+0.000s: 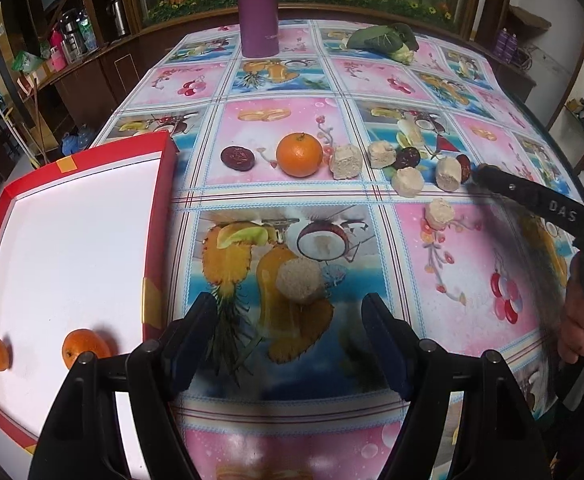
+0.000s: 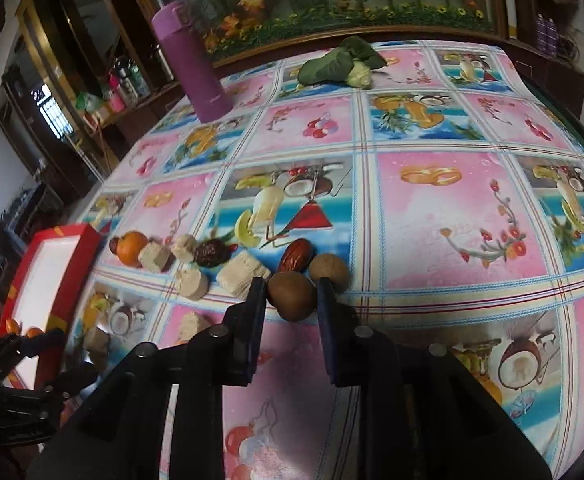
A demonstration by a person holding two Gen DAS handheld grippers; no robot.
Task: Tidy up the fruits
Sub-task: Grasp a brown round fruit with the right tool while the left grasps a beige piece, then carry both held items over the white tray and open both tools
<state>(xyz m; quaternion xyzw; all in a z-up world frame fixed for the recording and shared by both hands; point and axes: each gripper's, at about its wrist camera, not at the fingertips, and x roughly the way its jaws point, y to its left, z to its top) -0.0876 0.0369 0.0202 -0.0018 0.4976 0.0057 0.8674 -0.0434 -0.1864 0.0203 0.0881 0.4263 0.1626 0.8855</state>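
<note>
My right gripper [image 2: 291, 292] is shut on a brown round fruit [image 2: 292, 304] that rests on the table. A second brown fruit [image 2: 330, 270] and a red date [image 2: 295, 259] lie just behind it. My left gripper [image 1: 292, 340] is open, and a beige cake piece [image 1: 300, 282] lies just ahead of its fingertips. A red tray [image 1: 159, 208] with a white floor sits at the left and holds two small oranges [image 1: 85, 348]. On the table, an orange [image 1: 299, 154] stands in a row with dark dates [image 1: 237, 158] and several beige pieces [image 1: 346, 162].
A tall purple flask [image 1: 257, 8] and a green leafy vegetable [image 1: 384, 40] stand at the far end of the fruit-print tablecloth [image 1: 472, 260]. A person's hand [image 1: 580, 320] holds the right gripper's handle at the right edge. Wooden cabinets surround the table.
</note>
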